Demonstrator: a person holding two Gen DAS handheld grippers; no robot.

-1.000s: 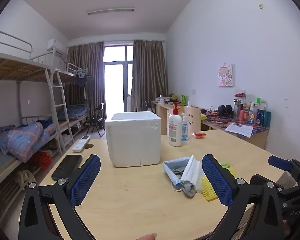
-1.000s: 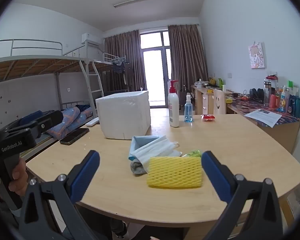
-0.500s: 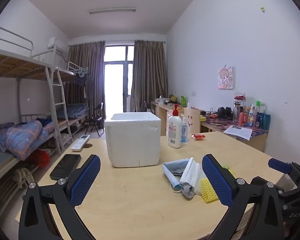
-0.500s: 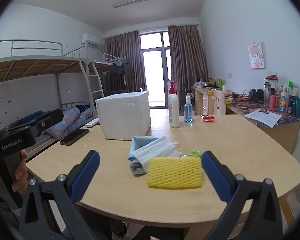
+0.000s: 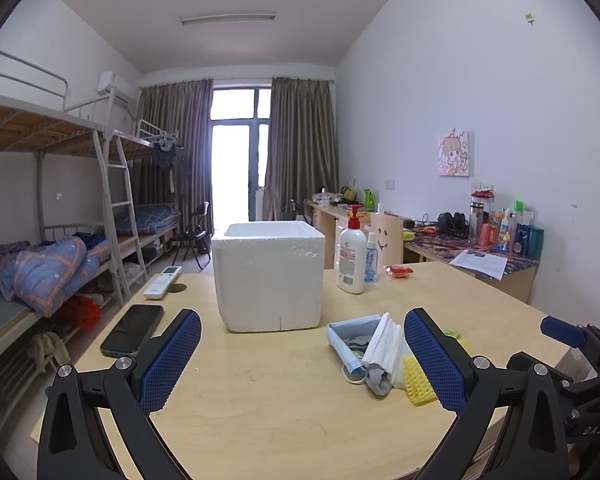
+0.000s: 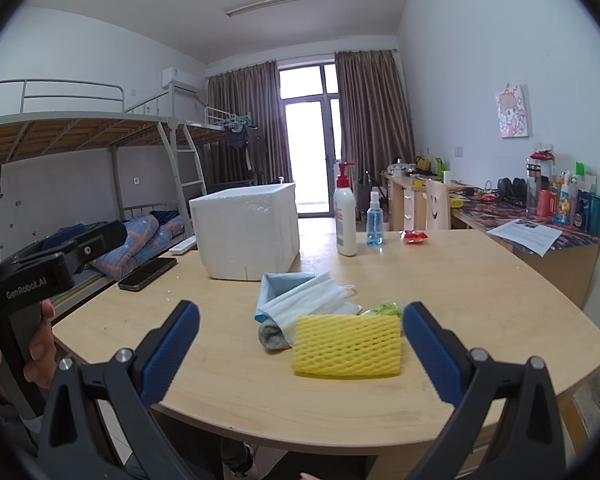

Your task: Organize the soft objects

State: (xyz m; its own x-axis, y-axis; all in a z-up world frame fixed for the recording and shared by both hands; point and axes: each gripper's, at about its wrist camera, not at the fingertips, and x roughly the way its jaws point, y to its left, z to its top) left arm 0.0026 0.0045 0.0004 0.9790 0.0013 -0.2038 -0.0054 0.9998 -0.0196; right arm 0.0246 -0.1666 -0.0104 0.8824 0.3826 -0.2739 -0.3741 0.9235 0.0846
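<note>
Foam box [image 5: 269, 276] behind masks [image 6: 300, 300], yellow net [image 6: 347, 346] | lotion bottle [image 6: 345, 216] right | both grippers' fingers spread, empty

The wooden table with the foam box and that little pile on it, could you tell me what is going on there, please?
A person holds a two-finger gripper in each hand above the table. The left gripper and right gripper are both open and empty. The right one faces the yellow foam net, beside face masks and a grey sock. Nothing is lifted yet; the white foam box stands behind the pile.
</note>
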